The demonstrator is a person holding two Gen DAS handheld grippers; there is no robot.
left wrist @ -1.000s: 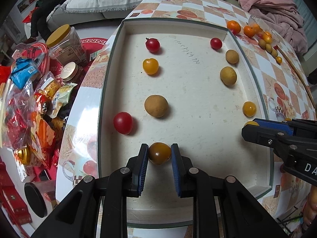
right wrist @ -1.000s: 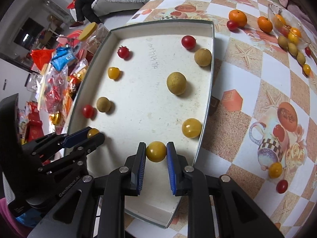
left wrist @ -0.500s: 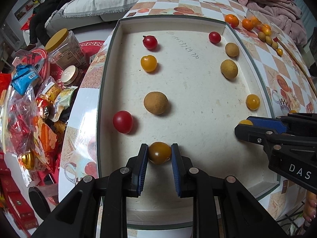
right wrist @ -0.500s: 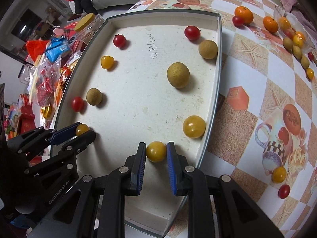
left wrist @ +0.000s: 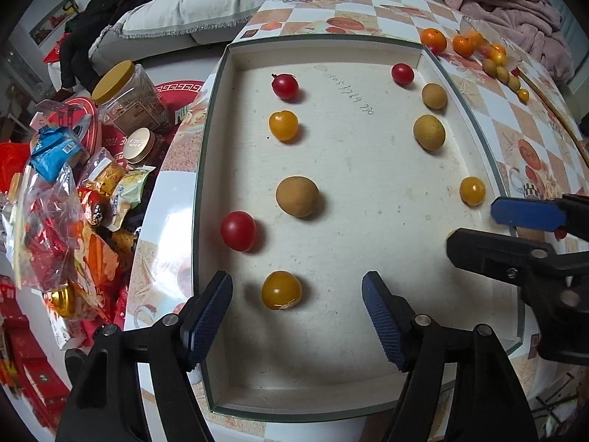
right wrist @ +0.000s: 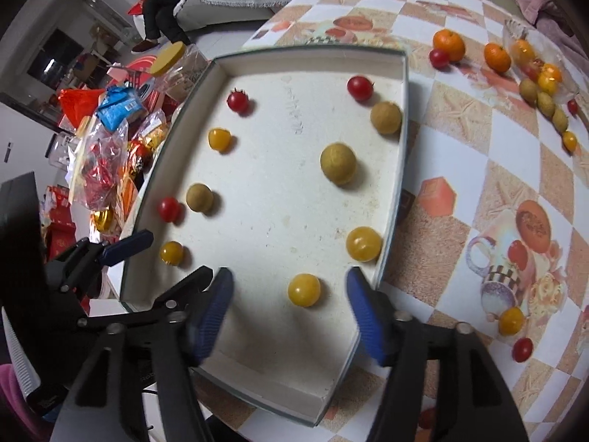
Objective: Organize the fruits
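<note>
Faint handwritten digits on tray floor, illegible. Red tin reads "TOBE", partly hidden.

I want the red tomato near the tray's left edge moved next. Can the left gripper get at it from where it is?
Probably yes: the left gripper is open, and the red tomato lies just ahead to its left, with nothing between them.

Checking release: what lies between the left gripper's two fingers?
In the left wrist view, the left gripper stands open; only a yellow tomato lies between them, touching neither, on the tray.

Checkered table, white tray, oranges
</note>
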